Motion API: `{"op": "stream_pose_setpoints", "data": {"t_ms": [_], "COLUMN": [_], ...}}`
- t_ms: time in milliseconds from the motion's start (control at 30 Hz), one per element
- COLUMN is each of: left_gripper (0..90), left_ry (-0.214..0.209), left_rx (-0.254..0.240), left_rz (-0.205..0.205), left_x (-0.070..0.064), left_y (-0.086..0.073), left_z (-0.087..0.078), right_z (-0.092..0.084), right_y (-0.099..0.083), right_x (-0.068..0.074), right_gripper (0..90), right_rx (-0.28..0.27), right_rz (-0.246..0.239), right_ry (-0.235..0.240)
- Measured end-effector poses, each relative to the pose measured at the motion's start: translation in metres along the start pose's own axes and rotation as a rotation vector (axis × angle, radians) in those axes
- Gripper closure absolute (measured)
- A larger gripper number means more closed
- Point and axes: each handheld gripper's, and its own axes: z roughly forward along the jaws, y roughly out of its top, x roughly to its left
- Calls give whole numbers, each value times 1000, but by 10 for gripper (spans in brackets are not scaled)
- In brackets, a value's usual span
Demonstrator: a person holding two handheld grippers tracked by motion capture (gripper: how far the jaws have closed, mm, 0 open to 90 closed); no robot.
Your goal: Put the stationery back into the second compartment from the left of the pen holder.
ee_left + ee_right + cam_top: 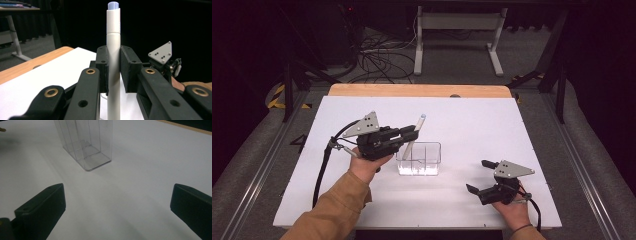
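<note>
White pen [414, 136] gripped in the left gripper [412, 133] in the high view, long axis tilted, pale blue tip up and away toward the far right, lower end down inside the left rear part of the clear box [419, 159]. Clear plastic box standing on the white table [472, 125], split by thin walls into compartments, holding nothing apart from the pen's lower end. Right gripper [481, 176] resting near the table's near right corner, well apart from the box, jaws spread wide with nothing between them. Seen from the left gripper view: pen [113, 62] upright between the two black jaws, pads pressed on its barrel from both sides, blue-tipped cap at the top, barrel running down out of the bottom edge; left gripper [113, 72] clamped on it; right gripper [162, 58] farther off at the right with its grey plate. Seen from the right gripper view: right gripper [117, 202] with jaws far apart over bare white table [140, 170]; clear box [86, 145] ahead, up left of centre, inner dividers visible, the compartments in sight empty.
</note>
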Motion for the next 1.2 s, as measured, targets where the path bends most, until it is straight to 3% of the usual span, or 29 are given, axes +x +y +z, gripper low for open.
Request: {"op": "stream_pose_setpoints", "data": {"t_ms": [300, 800, 1200], "left_gripper": [781, 781, 780], "left_ry": [31, 120, 166], "left_rx": [-17, -2, 19], "left_rz": [-15, 26, 18], "left_x": [0, -1, 1], "left_y": [-10, -20, -27], "left_z": [19, 45, 44], "right_z": [0, -1, -1], "right_y": [0, 0, 0], "right_x": [0, 0, 0], "right_gripper": [6, 6, 6], "right_rx": [-3, -5, -6], "right_rz": [0, 2, 1], "right_ry": [0, 2, 4]}}
